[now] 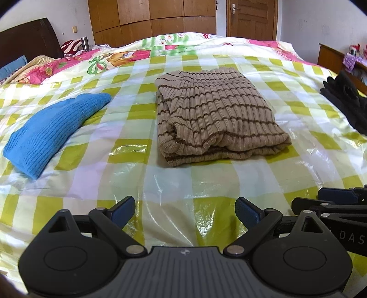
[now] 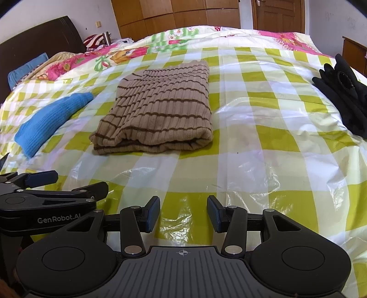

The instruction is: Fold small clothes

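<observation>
Across the whole room spreads the bed, its green-and-white checked plastic sheet (image 1: 96,160) glossy and wrinkled, laid over a flowered quilt (image 1: 75,62) that shows along the far edge. Behind it, at about twelve o'clock, stand a wooden wardrobe (image 1: 151,20) and a wooden door (image 1: 251,18); a dark headboard (image 1: 29,39) sits round at ten o'clock.

On the sheet, the tan striped sweater (image 1: 218,114) is the biggest piece. It lies folded into a thick rectangle near the middle, at twelve o'clock from the left gripper and closer to eleven from the right one. Well apart from it, at ten o'clock, lies a blue knit piece (image 1: 52,133), flat and slanting. Out at two o'clock, near the bed's edge, rests a heap of black clothing (image 2: 344,96), apart from the sweater too.

Nearest me are the two tools, side by side over the bare sheet, short of the sweater and touching no garment. The left gripper (image 1: 185,213) has its jaws spread as wide as they go, nothing between them. The right gripper (image 2: 183,214) has its jaws parted narrower, also with only sheet showing in the gap. Smallest of all, a metal flask (image 1: 84,43) stands upright by the headboard.
</observation>
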The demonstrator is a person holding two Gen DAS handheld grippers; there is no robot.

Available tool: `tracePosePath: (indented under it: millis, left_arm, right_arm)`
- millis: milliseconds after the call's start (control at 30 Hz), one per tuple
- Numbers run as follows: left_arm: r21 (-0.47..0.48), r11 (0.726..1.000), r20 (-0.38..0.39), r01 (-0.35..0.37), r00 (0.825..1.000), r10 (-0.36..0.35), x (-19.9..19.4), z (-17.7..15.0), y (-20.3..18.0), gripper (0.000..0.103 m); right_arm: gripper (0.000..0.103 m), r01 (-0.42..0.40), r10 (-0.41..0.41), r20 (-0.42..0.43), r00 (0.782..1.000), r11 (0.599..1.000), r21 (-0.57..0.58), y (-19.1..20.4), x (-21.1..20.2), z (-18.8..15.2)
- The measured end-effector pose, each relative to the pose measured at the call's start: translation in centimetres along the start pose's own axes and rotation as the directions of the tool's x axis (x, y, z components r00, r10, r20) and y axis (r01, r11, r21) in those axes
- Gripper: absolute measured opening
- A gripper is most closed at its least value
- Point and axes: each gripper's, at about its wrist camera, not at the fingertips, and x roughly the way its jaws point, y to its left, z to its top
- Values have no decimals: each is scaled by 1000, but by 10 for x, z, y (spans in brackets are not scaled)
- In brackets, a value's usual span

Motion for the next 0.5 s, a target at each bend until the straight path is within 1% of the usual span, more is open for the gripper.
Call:
tracePosePath:
  millis: [167, 500]
  left_arm:
    - [9, 1000, 14, 5, 1000, -5, -3, -1, -2, 103]
    - [1, 1000, 1, 30, 1000, -30, -1, -2, -1, 103]
  right_arm:
    - [45, 6, -6, 3, 1000, 1000, 0, 0, 0, -1]
    - [45, 11, -11, 3, 1000, 1000, -2, -1, -1, -2]
